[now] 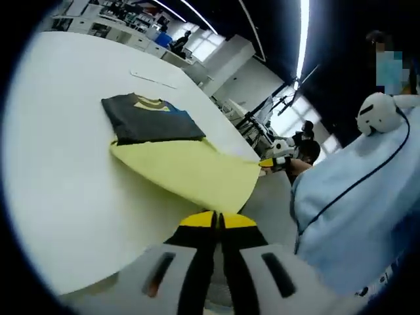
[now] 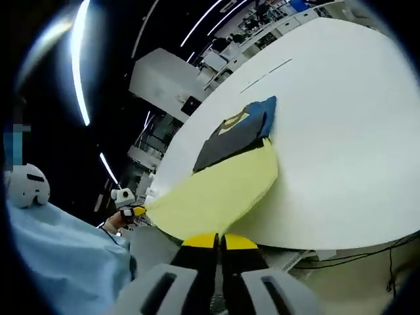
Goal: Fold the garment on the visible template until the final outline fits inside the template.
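Observation:
A dark folded garment (image 1: pixel 154 118) with a yellow and blue print lies on the far end of a pale yellow template (image 1: pixel 190 172) on the white table (image 1: pixel 59 164). My left gripper (image 1: pixel 217 218) hovers off the template's near corner, its yellow-tipped jaws shut with nothing between them. In the right gripper view the same garment (image 2: pixel 234 133) rests on the template (image 2: pixel 216 193), and my right gripper (image 2: pixel 220 240) is shut and empty short of the template's near edge. Each view also catches the other gripper, small, past the table's edge: right (image 1: pixel 275 161), left (image 2: pixel 129 211).
A person in pale blue clothing (image 1: pixel 354 210) stands close at the table's side, also visible in the right gripper view (image 2: pixel 59 262). Thin lines (image 1: pixel 152 79) mark the table beyond the garment. Benches and equipment (image 1: pixel 131 23) fill the dark room behind.

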Tool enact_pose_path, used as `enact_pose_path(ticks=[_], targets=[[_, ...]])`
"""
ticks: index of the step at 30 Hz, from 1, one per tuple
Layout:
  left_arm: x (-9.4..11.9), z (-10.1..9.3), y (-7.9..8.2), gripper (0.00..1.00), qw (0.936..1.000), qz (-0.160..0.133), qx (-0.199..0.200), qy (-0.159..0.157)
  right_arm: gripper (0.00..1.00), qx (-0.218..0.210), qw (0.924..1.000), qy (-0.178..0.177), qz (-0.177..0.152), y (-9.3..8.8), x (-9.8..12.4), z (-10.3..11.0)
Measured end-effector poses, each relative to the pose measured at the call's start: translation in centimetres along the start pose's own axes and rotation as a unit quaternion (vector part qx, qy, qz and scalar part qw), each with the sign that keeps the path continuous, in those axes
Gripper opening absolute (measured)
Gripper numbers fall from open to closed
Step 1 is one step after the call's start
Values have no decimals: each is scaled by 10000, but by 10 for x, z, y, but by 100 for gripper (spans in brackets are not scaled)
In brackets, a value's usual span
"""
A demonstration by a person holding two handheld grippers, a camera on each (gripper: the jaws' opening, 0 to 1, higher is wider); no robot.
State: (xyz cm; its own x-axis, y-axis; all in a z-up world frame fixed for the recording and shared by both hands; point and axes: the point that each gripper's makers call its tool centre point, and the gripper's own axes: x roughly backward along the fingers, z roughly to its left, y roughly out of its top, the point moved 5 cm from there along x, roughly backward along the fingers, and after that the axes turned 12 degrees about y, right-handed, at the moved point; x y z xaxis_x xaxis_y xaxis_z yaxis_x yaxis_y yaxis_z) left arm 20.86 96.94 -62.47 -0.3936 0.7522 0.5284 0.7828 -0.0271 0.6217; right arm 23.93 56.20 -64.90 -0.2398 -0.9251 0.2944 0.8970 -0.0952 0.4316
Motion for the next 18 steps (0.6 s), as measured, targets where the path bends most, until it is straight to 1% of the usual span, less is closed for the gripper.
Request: enact_pose_path(ticks=[2, 5, 8, 10, 12, 14, 17, 18], targets=[[4, -3, -6, 0, 9998, 205, -52, 1, 0, -47, 10000, 44, 71, -4, 1, 7], [7, -5, -10, 0, 9998, 179, -34, -37, 0, -135, 9998, 86, 88, -6, 5, 15], [10, 1, -6, 0, 9999, 127, -77, 39, 0, -175, 9997, 180, -8, -3, 4, 19], [11, 4, -1, 0, 9998, 83, -132, 88, 0, -149, 9994, 289, -128, 4, 3, 22], [12, 7, 8, 0, 9995, 33, -273, 141, 0, -99, 9987, 411, -279, 16, 0, 25], [13, 9, 19, 0, 9991, 4, -412, 77, 0, -85, 9976, 539, -425, 30, -2, 28], [12, 17, 38, 0, 9986, -33, -516, 121, 0, 96, 9956, 720, -591, 56, -8, 30], [10, 20, 47, 0, 9981, -71, -598, 151, 0, 137, 9951, 746, -630, 64, -10, 31]])
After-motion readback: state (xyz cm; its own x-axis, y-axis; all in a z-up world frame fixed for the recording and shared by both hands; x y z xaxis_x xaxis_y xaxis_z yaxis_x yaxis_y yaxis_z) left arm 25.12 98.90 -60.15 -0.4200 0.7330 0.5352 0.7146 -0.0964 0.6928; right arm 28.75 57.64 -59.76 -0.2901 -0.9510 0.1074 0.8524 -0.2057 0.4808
